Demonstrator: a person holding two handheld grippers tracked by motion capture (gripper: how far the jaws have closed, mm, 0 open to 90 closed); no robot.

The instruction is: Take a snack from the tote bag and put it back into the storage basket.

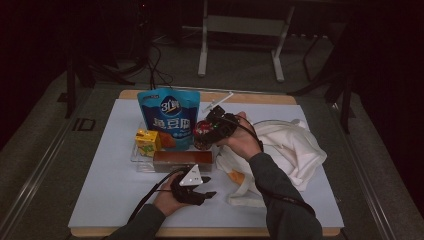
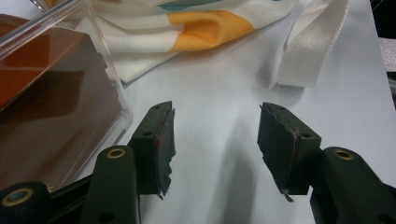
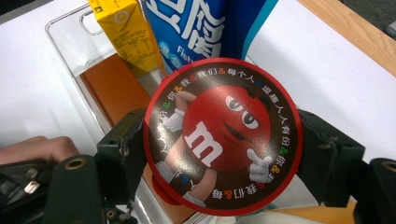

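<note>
A dim room surrounds a table covered by a white sheet [image 1: 115,185], its wooden edge showing at the far side. Nearest, at the lower middle of the high view, the left gripper [image 1: 206,187] rests low over the sheet, its jaws standing apart with nothing between them; in the left gripper view they frame bare white surface. Just beyond it, right of centre, a cream cloth bag [image 1: 287,150] with an orange patch lies crumpled, its strap trailing across the sheet. Left of the bag, a clear plastic tray [image 1: 137,159] holds a brown box [image 1: 181,160], a yellow juice carton [image 1: 148,141] and a tall blue snack pouch [image 1: 169,117] standing upright at the back. At the centre of the high view the right gripper [image 1: 202,134] is raised above the tray's right end, clamped on a round M&M's tin [image 3: 223,135]; in the right gripper view the red-rimmed lid faces the camera, pinched at both sides by the jaws, with the carton and pouch behind it in the upper part of the frame.
</note>
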